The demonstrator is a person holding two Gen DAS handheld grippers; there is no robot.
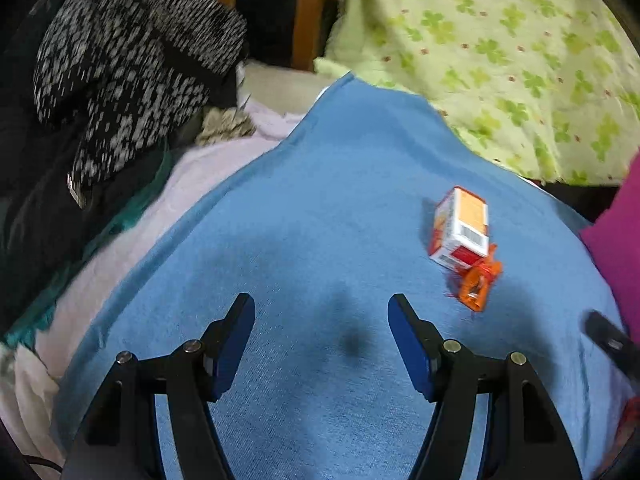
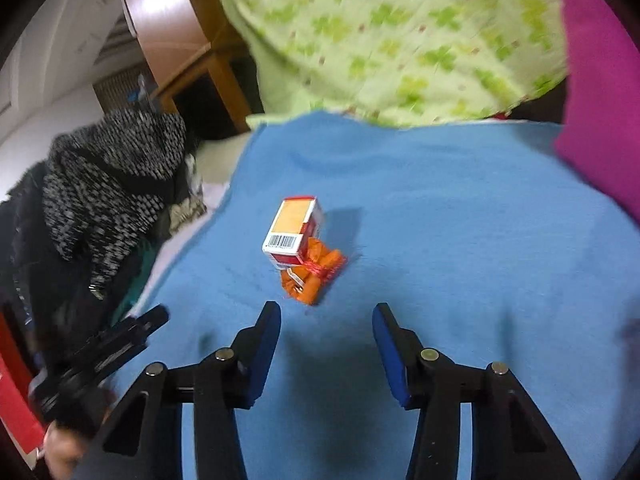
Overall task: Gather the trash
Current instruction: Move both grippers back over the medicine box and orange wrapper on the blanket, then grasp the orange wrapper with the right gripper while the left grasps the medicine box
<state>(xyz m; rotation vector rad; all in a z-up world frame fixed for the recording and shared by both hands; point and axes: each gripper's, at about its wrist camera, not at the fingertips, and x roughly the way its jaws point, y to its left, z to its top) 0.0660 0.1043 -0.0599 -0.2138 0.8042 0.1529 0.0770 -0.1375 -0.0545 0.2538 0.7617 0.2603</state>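
A small white, red and orange carton [image 1: 460, 229] lies on a blue towel [image 1: 320, 220]. A crumpled orange wrapper [image 1: 478, 283] lies against its near end. My left gripper [image 1: 321, 312] is open and empty, low over the towel, with the trash ahead to its right. In the right wrist view the carton [image 2: 292, 230] and wrapper [image 2: 314, 276] lie just ahead of my right gripper [image 2: 326, 316], slightly left of its centre. That gripper is open and empty. The left gripper [image 2: 116, 344] shows at the lower left there.
A green clover-print blanket [image 1: 500, 52] lies behind the towel. A magenta cloth [image 2: 596, 92] is at the right. A black-and-white patterned garment [image 1: 128, 64] and dark clothes are piled at the left. A wooden cabinet [image 1: 280, 12] stands behind.
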